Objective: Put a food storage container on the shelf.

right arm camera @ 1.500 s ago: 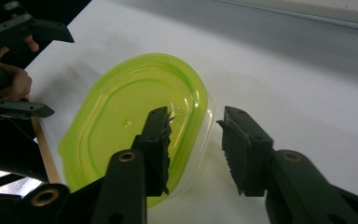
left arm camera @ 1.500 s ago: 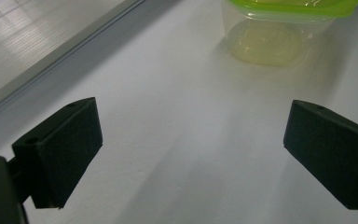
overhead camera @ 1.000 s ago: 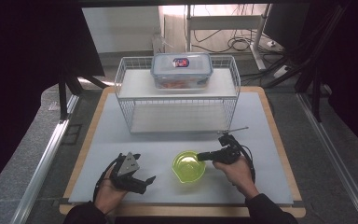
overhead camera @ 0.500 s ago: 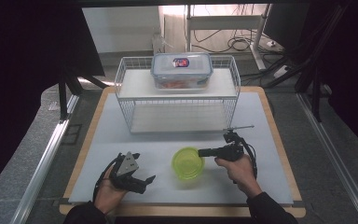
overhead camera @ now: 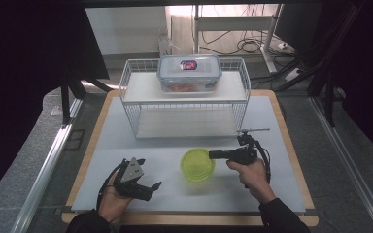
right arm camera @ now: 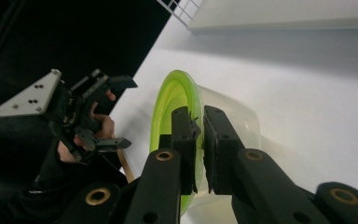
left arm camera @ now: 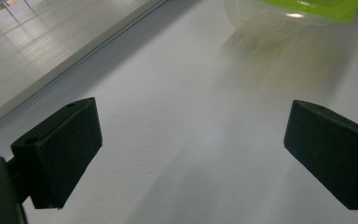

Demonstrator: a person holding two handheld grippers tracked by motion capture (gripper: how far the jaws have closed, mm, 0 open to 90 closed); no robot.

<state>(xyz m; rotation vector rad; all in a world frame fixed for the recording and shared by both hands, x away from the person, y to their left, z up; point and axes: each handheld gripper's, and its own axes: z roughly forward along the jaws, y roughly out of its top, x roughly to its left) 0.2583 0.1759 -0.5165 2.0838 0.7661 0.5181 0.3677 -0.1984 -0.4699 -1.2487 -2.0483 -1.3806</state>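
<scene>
A round clear container with a lime-green lid (overhead camera: 197,165) is on the white mat in front of the wire rack. My right gripper (overhead camera: 211,155) comes in from its right. In the right gripper view the jaws (right arm camera: 200,126) are shut on the green rim of the container (right arm camera: 235,116). My left gripper (overhead camera: 150,173) sits low at the mat's front left, open, with nothing between its fingers. In the left gripper view its gap (left arm camera: 191,140) faces bare mat, and the container (left arm camera: 298,11) lies ahead at the top right. The right gripper view also catches the left gripper (right arm camera: 131,112).
A white wire rack (overhead camera: 184,104) stands at the back of the mat. On its top shelf is a clear lidded food box (overhead camera: 189,73) with red contents. The mat lies on a wooden board (overhead camera: 291,145). Dark drapes flank the table.
My right gripper and the green-lidded container have shifted slightly away from the person, toward the rack. The left gripper has not moved.
</scene>
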